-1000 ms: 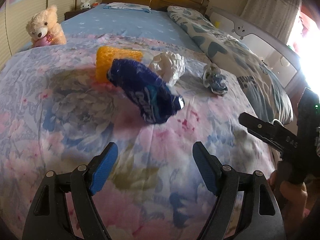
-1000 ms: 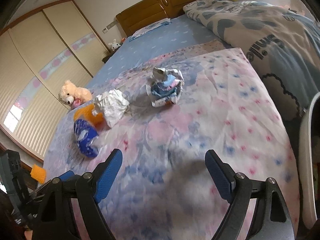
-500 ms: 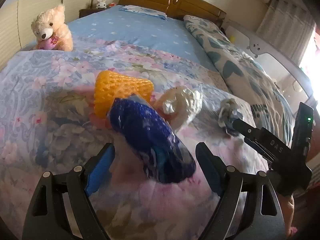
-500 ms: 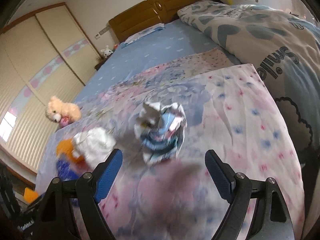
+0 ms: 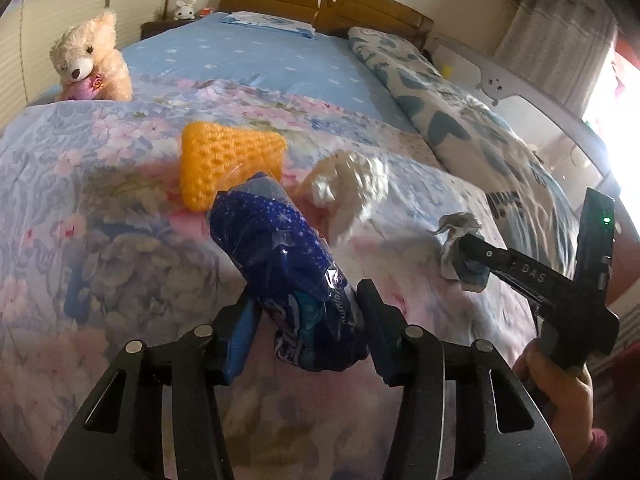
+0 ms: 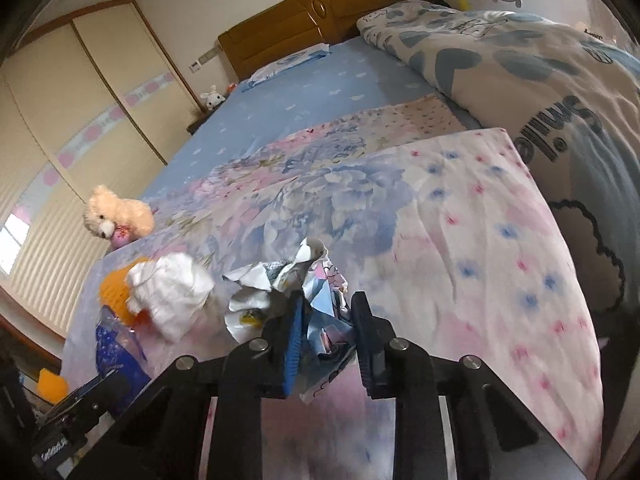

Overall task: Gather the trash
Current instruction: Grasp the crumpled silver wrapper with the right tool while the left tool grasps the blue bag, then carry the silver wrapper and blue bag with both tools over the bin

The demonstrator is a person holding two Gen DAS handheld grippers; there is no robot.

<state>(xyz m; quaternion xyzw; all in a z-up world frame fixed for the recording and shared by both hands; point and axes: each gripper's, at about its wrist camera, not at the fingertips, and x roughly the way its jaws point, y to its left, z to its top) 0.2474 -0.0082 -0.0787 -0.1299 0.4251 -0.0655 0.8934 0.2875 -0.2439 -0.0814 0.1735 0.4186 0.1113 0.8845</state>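
Two grippers had just closed: the left gripper [image 5: 306,320] squeezed a blue wrapper [image 5: 288,268] at lower centre, the right gripper [image 6: 326,326] a crumpled paper [image 6: 288,296].

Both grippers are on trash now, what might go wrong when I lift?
1. The left gripper, whose jaws have just been closing, pinches only the near end of the blue plastic bag; the slick film may slip out.
2. The right gripper, likewise just closing, holds the crumpled printed paper by loose folds, which may tear or pull free.
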